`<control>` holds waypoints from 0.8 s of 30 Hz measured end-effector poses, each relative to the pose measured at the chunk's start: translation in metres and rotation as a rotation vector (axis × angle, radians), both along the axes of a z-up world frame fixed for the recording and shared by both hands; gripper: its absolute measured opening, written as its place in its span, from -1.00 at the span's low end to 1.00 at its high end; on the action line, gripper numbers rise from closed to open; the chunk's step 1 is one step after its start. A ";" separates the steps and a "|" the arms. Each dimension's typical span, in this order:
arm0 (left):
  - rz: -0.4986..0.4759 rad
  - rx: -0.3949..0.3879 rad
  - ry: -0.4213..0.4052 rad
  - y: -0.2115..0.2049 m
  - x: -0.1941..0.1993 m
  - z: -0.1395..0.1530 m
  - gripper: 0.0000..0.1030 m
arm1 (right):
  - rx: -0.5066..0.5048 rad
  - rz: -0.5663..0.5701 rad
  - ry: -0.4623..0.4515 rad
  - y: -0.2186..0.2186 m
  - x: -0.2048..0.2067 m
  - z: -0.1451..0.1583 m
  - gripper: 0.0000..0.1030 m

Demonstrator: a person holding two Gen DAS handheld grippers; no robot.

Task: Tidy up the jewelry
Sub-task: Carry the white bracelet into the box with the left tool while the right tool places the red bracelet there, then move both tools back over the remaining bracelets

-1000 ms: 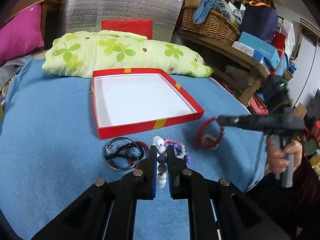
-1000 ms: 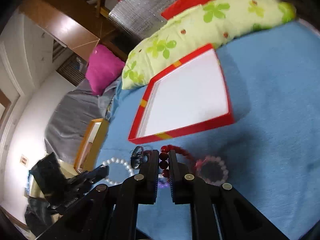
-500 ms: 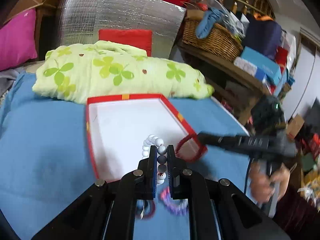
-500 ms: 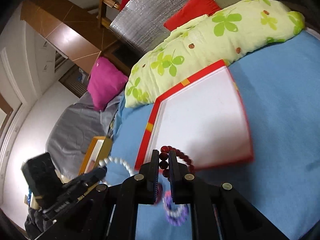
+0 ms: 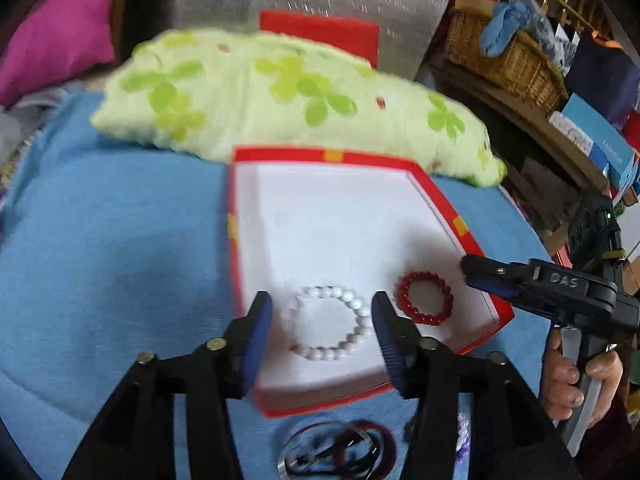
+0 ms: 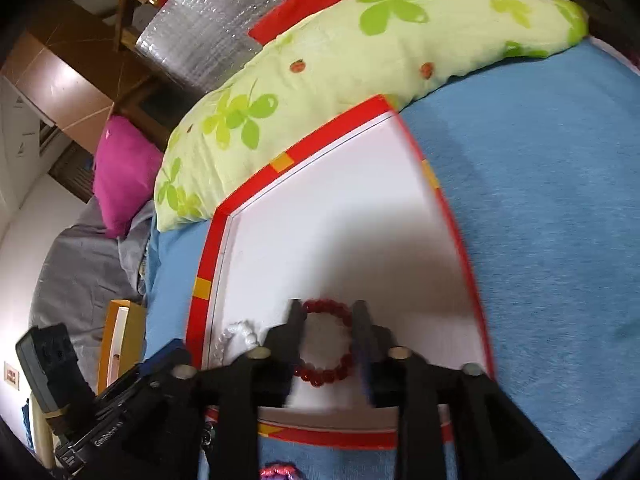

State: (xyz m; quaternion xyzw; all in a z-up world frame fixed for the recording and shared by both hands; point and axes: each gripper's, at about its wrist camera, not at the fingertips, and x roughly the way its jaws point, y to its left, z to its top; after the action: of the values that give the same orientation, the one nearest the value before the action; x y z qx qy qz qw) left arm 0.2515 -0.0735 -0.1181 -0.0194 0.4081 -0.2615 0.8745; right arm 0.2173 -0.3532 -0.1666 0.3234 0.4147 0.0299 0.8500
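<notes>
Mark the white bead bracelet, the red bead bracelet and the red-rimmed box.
white bead bracelet (image 5: 362,312), left wrist view, right-side beads
red bead bracelet (image 5: 447,300), left wrist view, right-side beads
red-rimmed box (image 5: 456,222), left wrist view, right rim

You're in a lived-in bedroom at home, blue bedspread (image 5: 104,264), clover-print pillow (image 5: 280,96), pink cushion (image 5: 52,36), wicker basket (image 5: 508,60) of clothes, cluttered wooden shelf (image 5: 532,128) beside you.

The left gripper (image 5: 322,322) was held spread wide over the red box (image 5: 444,204), a white bracelet (image 5: 329,329) lying between its fingers. A red bracelet (image 5: 424,298) lay just beside it. The right gripper (image 5: 474,274) was seen at the box's right rim.
</notes>
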 end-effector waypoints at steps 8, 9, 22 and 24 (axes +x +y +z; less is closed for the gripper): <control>0.033 0.063 -0.034 0.038 -0.046 0.008 0.18 | -0.024 0.050 -0.055 0.009 -0.050 0.028 0.08; 0.026 0.074 -0.038 0.039 -0.051 0.008 0.18 | -0.036 0.057 -0.054 0.011 -0.058 0.031 0.08; -0.111 0.259 -0.093 0.029 -0.106 -0.011 0.46 | -0.107 0.144 -0.019 0.006 -0.136 0.026 0.08; -0.133 0.271 -0.078 0.023 -0.106 -0.016 0.47 | -0.107 0.154 -0.016 0.008 -0.134 0.025 0.08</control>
State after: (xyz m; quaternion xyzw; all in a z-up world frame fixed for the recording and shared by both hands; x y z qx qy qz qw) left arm 0.1459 -0.0503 -0.1345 0.1358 0.4059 -0.2621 0.8649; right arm 0.0834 -0.3452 -0.1413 0.2445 0.4324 0.0754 0.8646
